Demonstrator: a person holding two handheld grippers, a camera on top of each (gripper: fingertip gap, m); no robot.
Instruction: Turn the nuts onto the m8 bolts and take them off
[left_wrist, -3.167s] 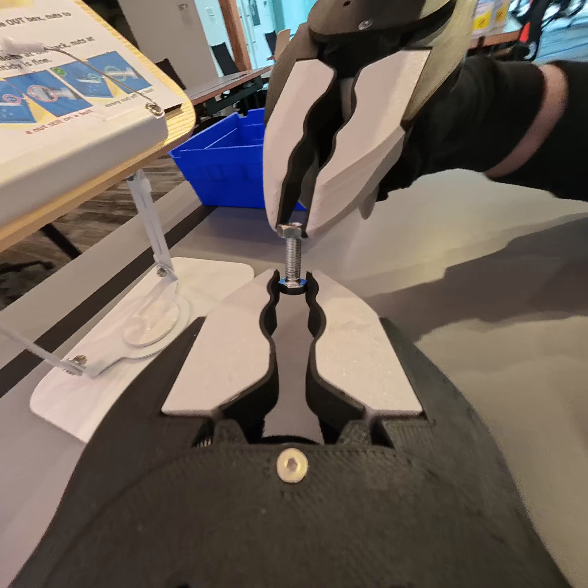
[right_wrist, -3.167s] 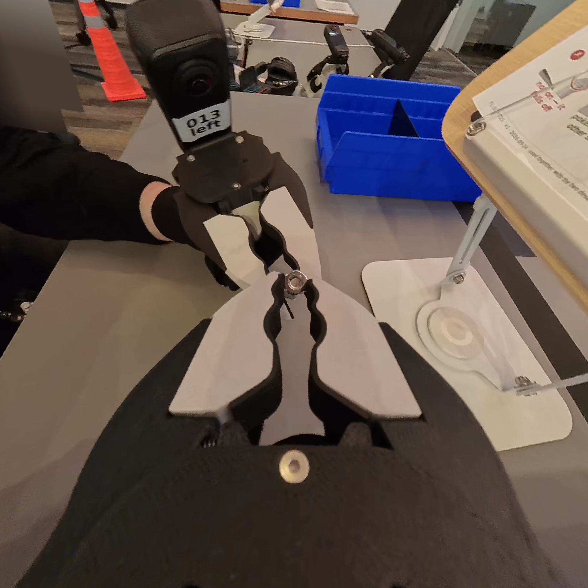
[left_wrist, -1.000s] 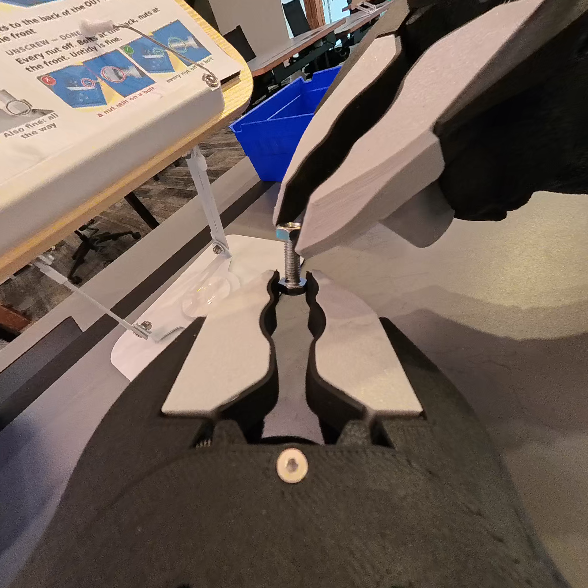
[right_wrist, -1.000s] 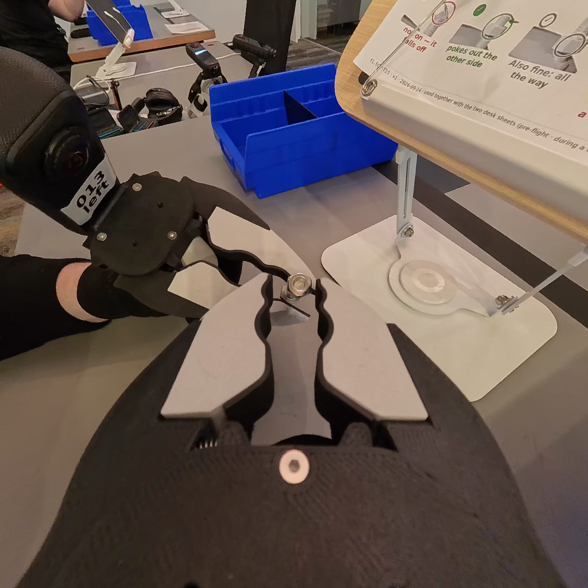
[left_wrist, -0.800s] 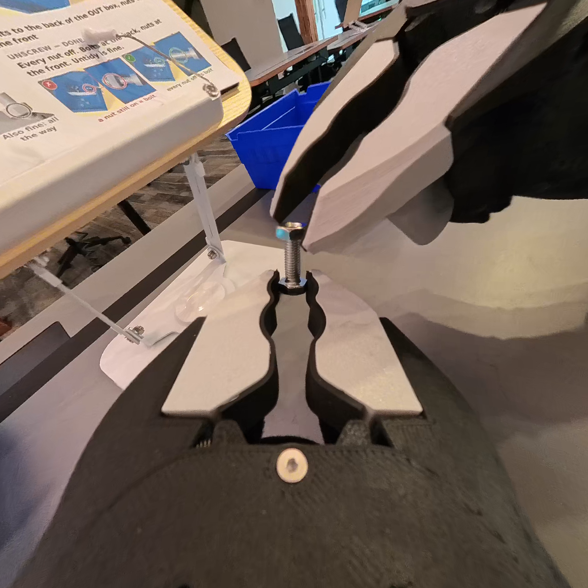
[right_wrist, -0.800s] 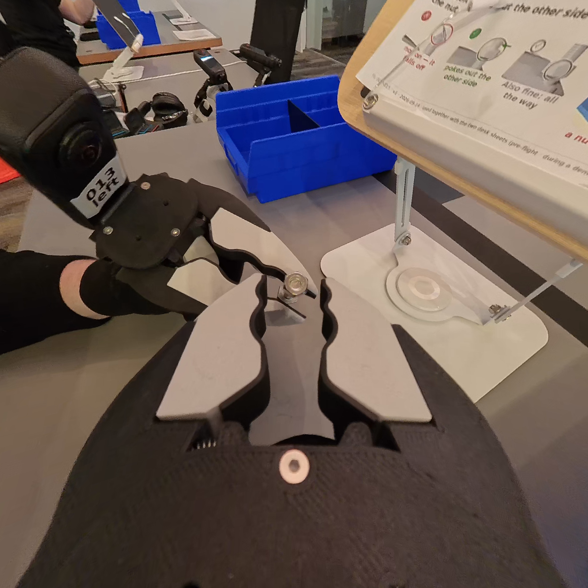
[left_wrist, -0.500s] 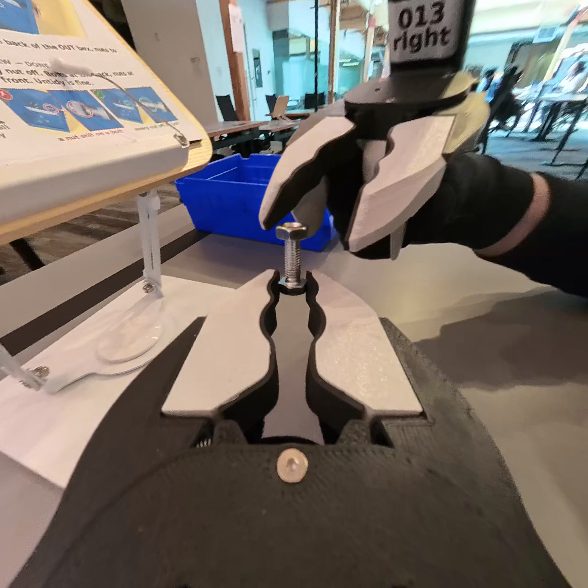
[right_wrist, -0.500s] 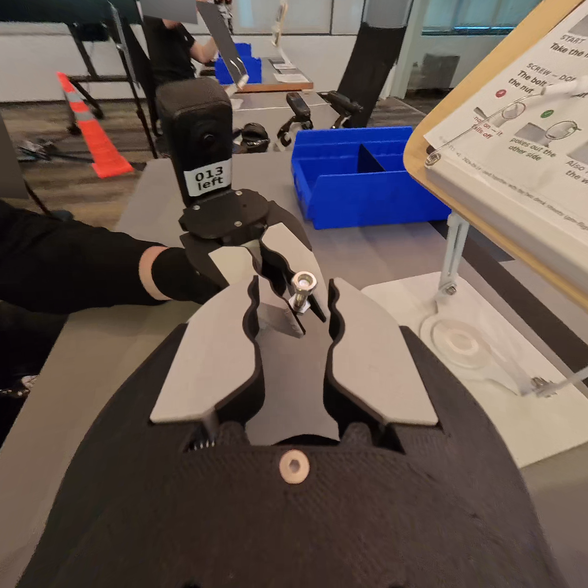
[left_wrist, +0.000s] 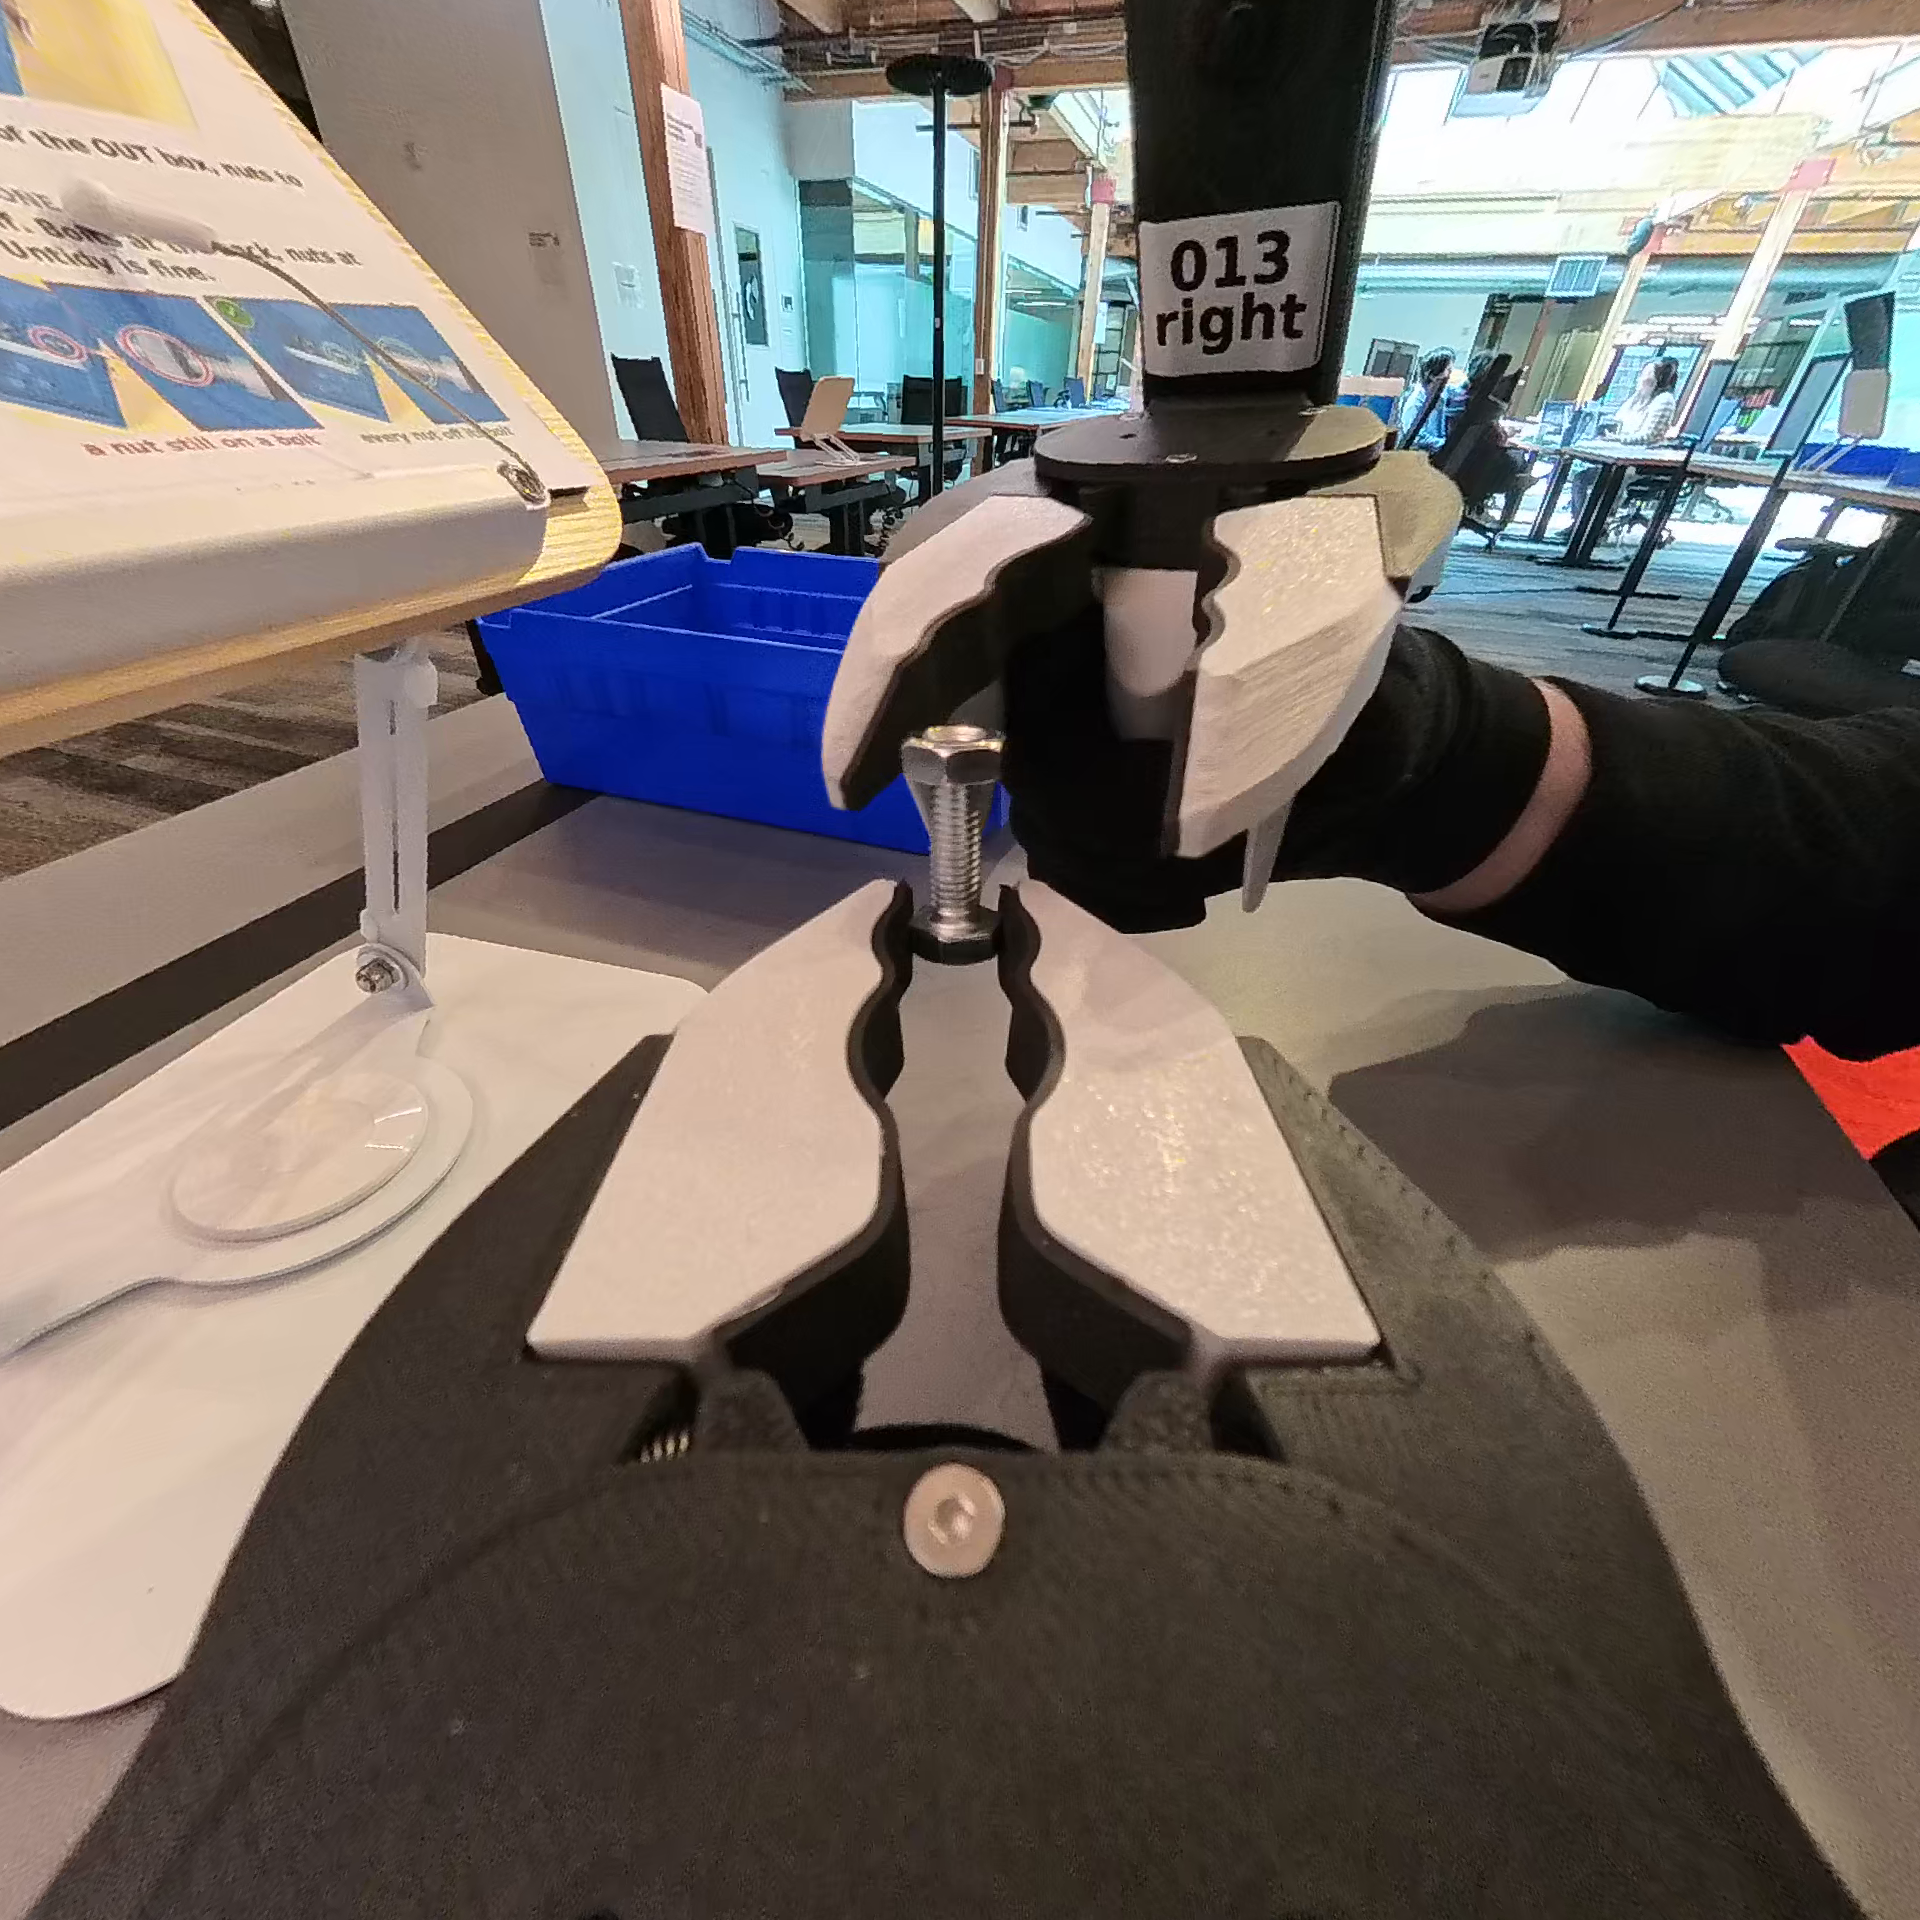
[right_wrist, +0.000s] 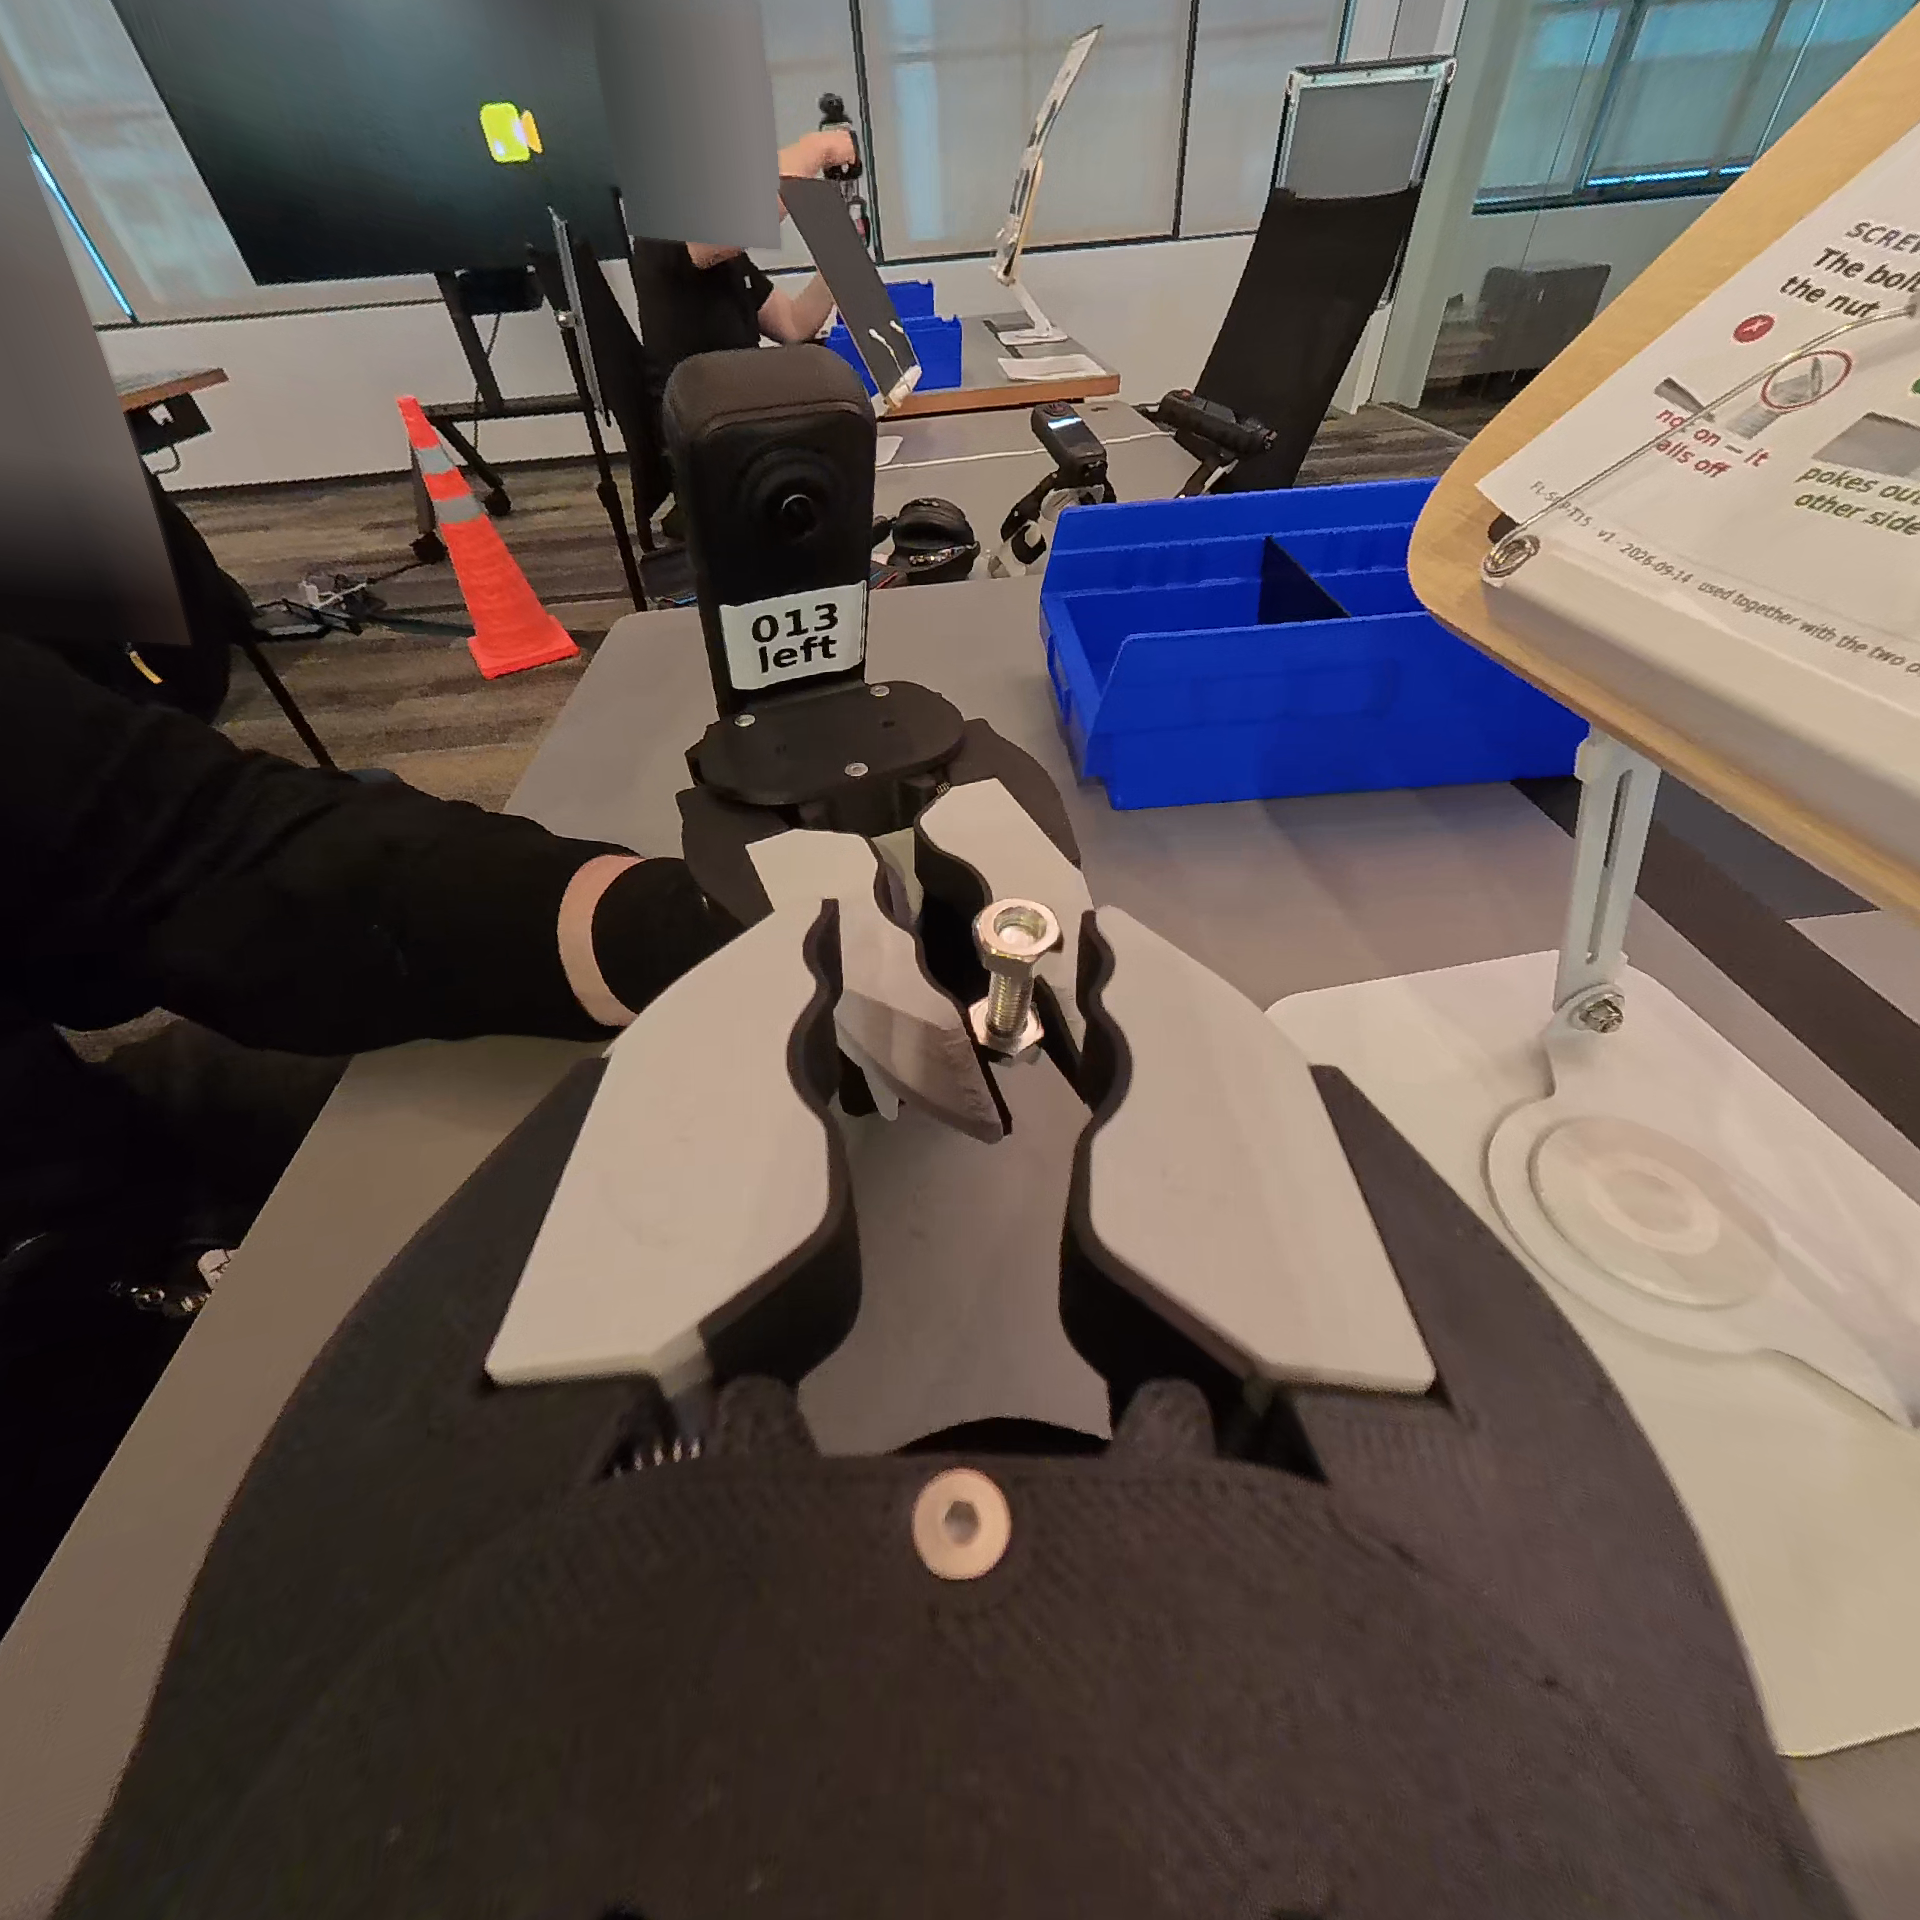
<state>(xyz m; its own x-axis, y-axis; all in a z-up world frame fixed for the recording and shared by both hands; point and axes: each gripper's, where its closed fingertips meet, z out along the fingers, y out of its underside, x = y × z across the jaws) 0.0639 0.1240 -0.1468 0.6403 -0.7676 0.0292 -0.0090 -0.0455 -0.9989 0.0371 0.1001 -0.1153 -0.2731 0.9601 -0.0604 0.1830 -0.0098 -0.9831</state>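
The bolt (left_wrist: 953, 831) stands upright in the left wrist view, its hex head (left_wrist: 951, 930) pinched between the tips of the left gripper (left_wrist: 951, 914), whose pads press on it from both sides above the grey table (left_wrist: 1403, 997). A nut (left_wrist: 951, 750) sits at the very top of the threaded shank, only just on the thread as far as can be judged. The right gripper (left_wrist: 1023, 800) hangs above with its jaws spread wide; one fingertip is close beside the nut, the other well clear, so it holds nothing. A blue bin (left_wrist: 717, 686) stands behind.

From the right wrist view, the nut (right_wrist: 1016, 930) lies between the right gripper's (right_wrist: 951, 930) open fingers, with a gap on each side. The bolt (right_wrist: 1006, 987) rises from the left gripper (right_wrist: 1013, 1049), shut on its head. The bin (right_wrist: 1299, 675) and a white stand base (right_wrist: 1455, 1039) lie to the right.

My reading: the nut sits at the bolt's end, either barely started or nearly off; which one cannot be told. The right gripper must take hold again to go on turning.
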